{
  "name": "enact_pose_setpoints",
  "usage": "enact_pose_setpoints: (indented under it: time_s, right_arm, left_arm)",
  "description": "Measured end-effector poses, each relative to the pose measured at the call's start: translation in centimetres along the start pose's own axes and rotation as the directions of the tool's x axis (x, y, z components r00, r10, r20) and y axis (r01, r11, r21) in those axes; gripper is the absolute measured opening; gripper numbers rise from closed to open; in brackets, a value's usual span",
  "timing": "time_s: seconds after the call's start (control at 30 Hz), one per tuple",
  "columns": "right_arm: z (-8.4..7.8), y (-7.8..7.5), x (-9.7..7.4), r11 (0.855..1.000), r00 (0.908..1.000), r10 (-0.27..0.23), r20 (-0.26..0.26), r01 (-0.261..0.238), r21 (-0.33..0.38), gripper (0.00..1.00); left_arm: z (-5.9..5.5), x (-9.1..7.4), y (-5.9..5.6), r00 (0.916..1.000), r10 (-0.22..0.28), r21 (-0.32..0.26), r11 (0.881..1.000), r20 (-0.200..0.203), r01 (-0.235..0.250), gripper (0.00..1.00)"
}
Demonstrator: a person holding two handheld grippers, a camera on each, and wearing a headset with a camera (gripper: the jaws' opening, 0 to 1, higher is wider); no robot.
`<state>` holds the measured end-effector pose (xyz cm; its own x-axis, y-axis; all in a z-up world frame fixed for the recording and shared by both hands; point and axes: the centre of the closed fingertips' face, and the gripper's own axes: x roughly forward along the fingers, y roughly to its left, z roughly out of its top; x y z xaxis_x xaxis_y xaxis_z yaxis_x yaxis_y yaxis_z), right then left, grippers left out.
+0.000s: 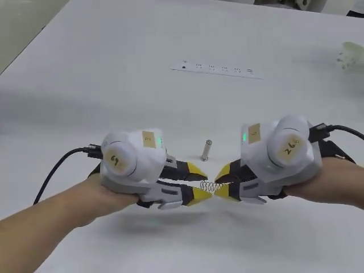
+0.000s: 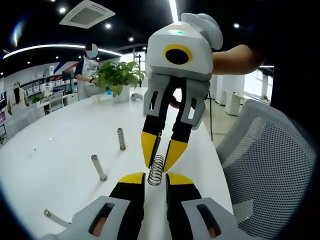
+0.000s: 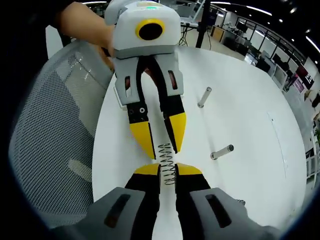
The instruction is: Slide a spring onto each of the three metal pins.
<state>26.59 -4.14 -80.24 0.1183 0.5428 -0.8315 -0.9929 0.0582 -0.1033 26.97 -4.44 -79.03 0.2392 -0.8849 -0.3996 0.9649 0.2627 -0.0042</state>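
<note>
A small coil spring (image 1: 211,185) hangs above the table between my two grippers, which face each other tip to tip. My right gripper (image 3: 168,171) is shut on the spring (image 3: 167,162). My left gripper (image 2: 156,178) has the spring's (image 2: 156,169) other end between its yellow tips, with its jaws standing slightly wider than the coil. One bare metal pin (image 1: 206,149) stands upright just beyond the grippers. In the left gripper view another pin wears a spring (image 2: 121,139), a bare pin (image 2: 98,167) stands upright, and a third pin (image 2: 55,218) lies flat.
A white power strip (image 1: 216,69) lies farther back on the white table (image 1: 114,85). A mesh office chair (image 2: 270,160) stands at the table's near edge. A potted plant (image 2: 117,75) sits at the far end, and people stand in the background.
</note>
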Motion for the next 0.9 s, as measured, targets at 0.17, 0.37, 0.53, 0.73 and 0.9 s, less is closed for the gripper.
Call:
enact_pose_setpoints:
  time_s: [0.17,0.37,0.53,0.73,0.9]
  right_arm:
    - [-0.1,0.1,0.1,1.000,0.9999,-0.003,-0.013,0.003,0.001,0.08]
    - [0.1,0.1,-0.1,1.000,1.0000,-0.006,0.004,0.006,0.007,0.08]
    - [0.0,0.3,-0.2,0.999,0.9997,-0.004,0.023,0.005,-0.040,0.08]
    - [-0.4,0.5,-0.3,0.998,0.9994,-0.005,0.034,0.007,-0.060,0.09]
    - [-1.0,0.2,-0.6,1.000,0.9977,-0.013,0.066,0.015,-0.016,0.15]
  left_arm:
    - [-0.1,0.0,0.0,1.0000,0.005,0.012,1.000,-0.002,-0.005,0.02]
    - [0.1,-0.2,0.0,1.0000,-0.003,0.009,1.000,0.007,0.003,0.02]
    - [0.1,-0.2,-0.3,0.9999,-0.012,0.008,1.000,0.005,0.012,0.02]
    - [0.0,-0.4,-0.6,0.9997,-0.023,-0.002,1.000,0.000,0.023,0.02]
    - [0.1,-1.0,-0.7,0.9996,-0.029,-0.009,1.000,0.003,0.029,0.02]
